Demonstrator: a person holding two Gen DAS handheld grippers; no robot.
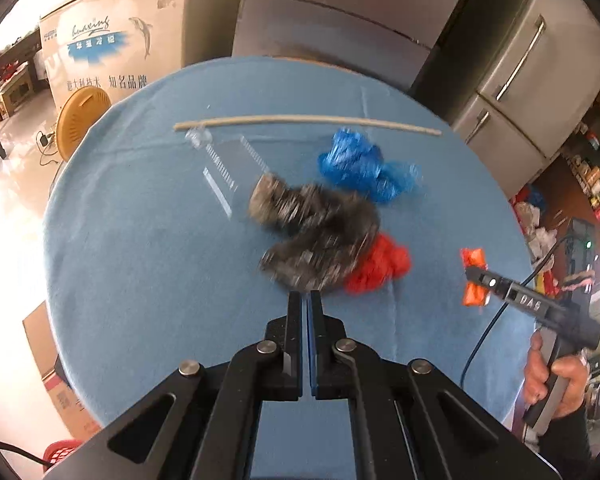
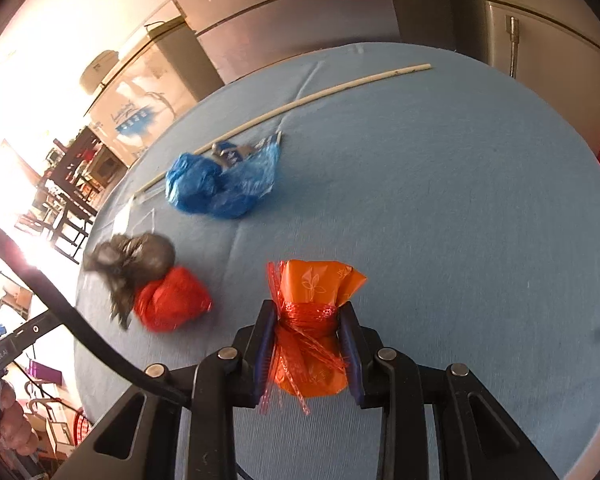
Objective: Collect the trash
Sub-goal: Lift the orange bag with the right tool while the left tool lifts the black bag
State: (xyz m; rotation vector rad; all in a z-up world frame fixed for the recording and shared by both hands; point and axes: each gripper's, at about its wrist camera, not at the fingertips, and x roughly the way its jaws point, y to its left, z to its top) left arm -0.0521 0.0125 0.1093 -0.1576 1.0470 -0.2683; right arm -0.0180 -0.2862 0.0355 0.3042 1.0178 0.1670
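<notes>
The right gripper is squeezing a crinkled orange bag tied with red ribbon, above the blue table; the left gripper is pinching the blurred grey-black bag.

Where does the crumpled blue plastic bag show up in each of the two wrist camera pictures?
Left wrist view: the blue plastic bag lies right of centre, past the dark bag, just below the long pale stick.
Right wrist view: the blue plastic bag lies left of centre, upper half, just below the same stick.
Shared landmark: the stick across the far side of the blue tablecloth.
</notes>
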